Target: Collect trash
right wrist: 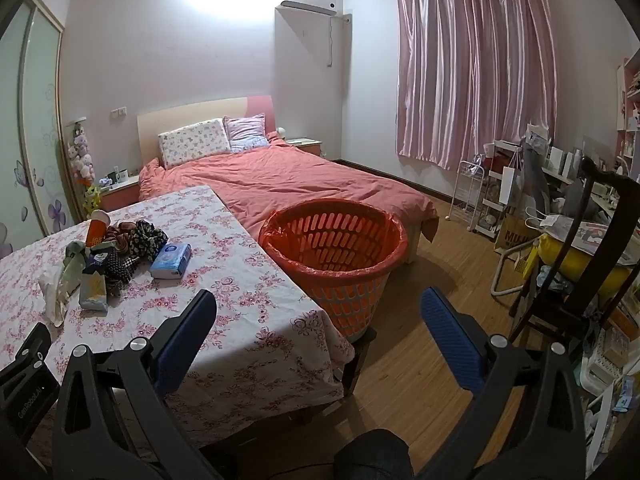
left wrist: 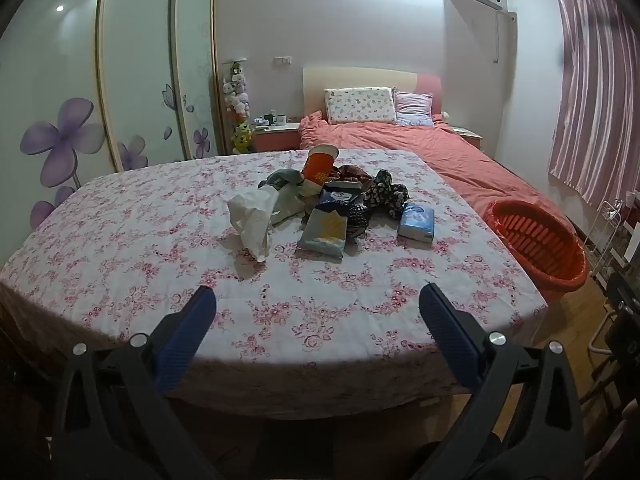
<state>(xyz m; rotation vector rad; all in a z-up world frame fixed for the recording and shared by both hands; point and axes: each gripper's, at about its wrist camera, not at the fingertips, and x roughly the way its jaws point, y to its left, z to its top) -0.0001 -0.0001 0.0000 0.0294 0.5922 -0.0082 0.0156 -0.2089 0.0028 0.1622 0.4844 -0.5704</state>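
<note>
Both grippers, left (left wrist: 316, 296) and right (right wrist: 318, 300), gape empty; I'd grab the white bag (left wrist: 252, 220) first, then swing toward the basket (left wrist: 536, 240) at 3 o'clock.

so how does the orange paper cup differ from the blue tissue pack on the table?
The orange paper cup is round and open-mouthed; the blue tissue pack is a closed, soft rectangular packet. The cup stands tilted in the pile, leaning on other items; the pack lies flat on the floral tablecloth. The cup is at the pile's far end; the pack sits at its edge, on the side nearer the orange basket. Neither is held.
</note>
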